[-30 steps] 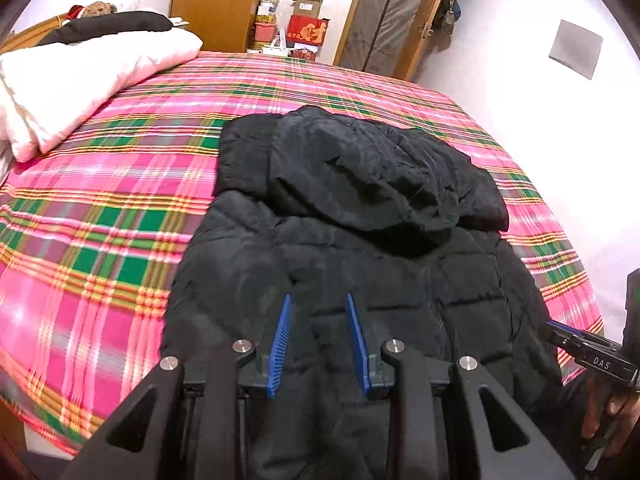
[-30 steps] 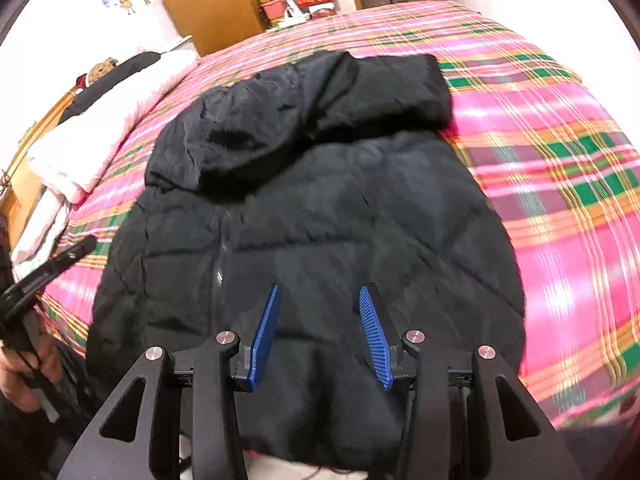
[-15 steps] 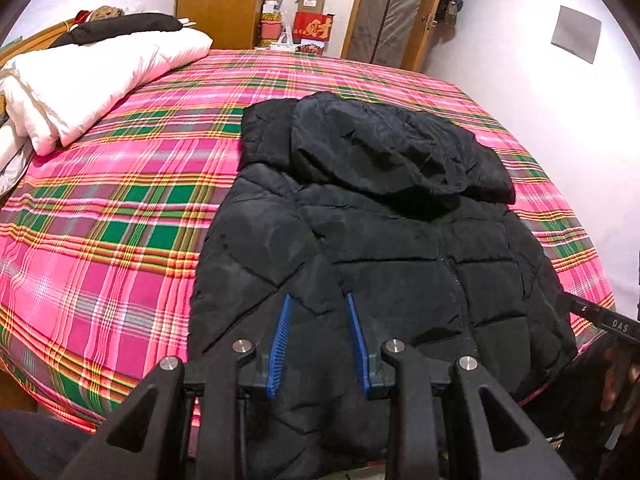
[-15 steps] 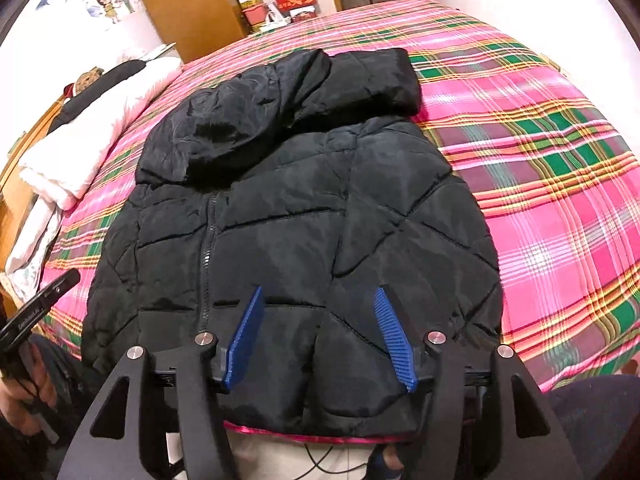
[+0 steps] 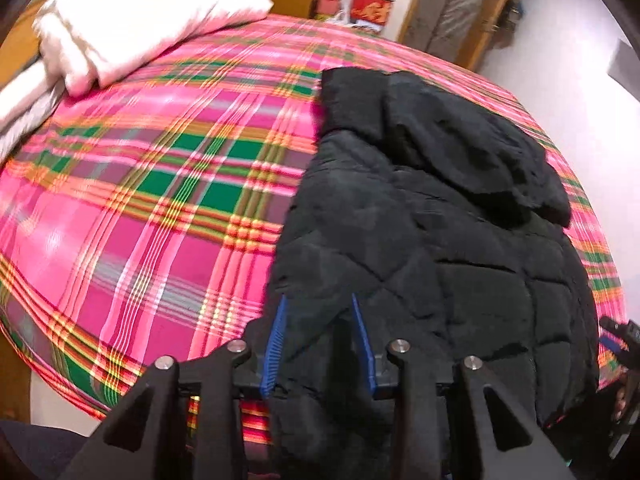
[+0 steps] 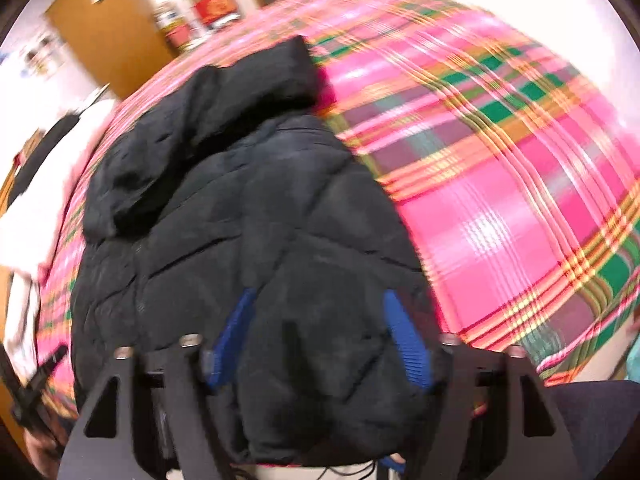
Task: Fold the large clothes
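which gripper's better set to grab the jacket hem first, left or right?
Right, probably. The right gripper has just opened wide and straddles the black jacket near its hem corner. The left gripper, jaws narrower though just opened a bit, sits over the jacket's opposite edge beside the plaid bedspread. Neither grips yet.

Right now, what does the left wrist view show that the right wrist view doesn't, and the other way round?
Only the left wrist view: the left gripper, open, astride the black puffer jacket's left hem edge; the right gripper's tip at far right.
Only the right wrist view: the right gripper, jaws just opened wide over the right hem, and a wooden door.
Both: the jacket, hood away from the cameras, on the pink plaid bedspread, white bedding, red boxes.
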